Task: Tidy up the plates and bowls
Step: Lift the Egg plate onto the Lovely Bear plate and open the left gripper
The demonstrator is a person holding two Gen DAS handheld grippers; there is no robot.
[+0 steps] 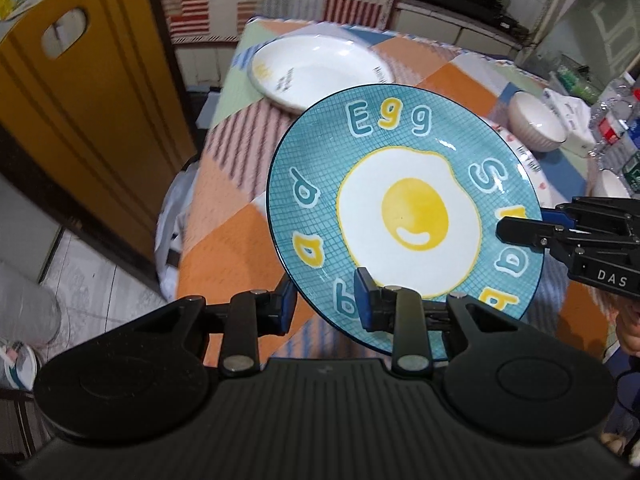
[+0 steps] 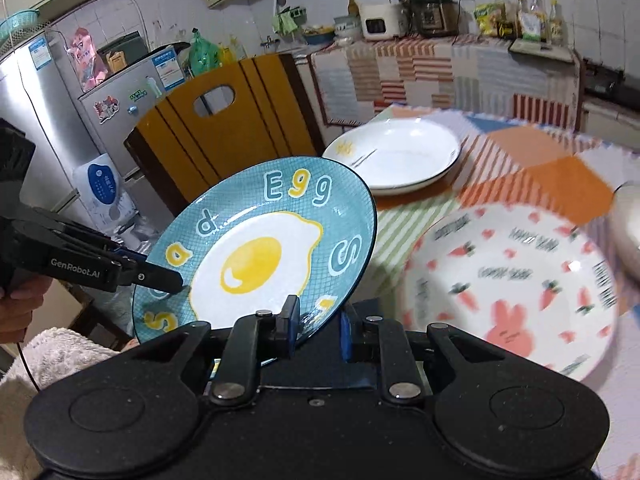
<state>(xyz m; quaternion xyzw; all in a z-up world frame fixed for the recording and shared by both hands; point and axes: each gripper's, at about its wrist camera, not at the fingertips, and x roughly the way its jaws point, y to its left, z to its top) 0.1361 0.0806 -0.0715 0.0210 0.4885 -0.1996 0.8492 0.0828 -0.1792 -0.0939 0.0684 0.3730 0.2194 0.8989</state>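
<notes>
A blue egg plate with a fried-egg picture is held tilted in the air above the table, also in the right wrist view. My left gripper is shut on its near rim. My right gripper is shut on its opposite rim and shows in the left wrist view. A white plate lies on the far part of the table, also in the right wrist view. A rabbit-and-carrot plate lies below on the right.
The table has a patchwork cloth. A white ribbed bowl and bottles stand at its right side. A yellow wooden chair back stands left of the table. A fridge is behind.
</notes>
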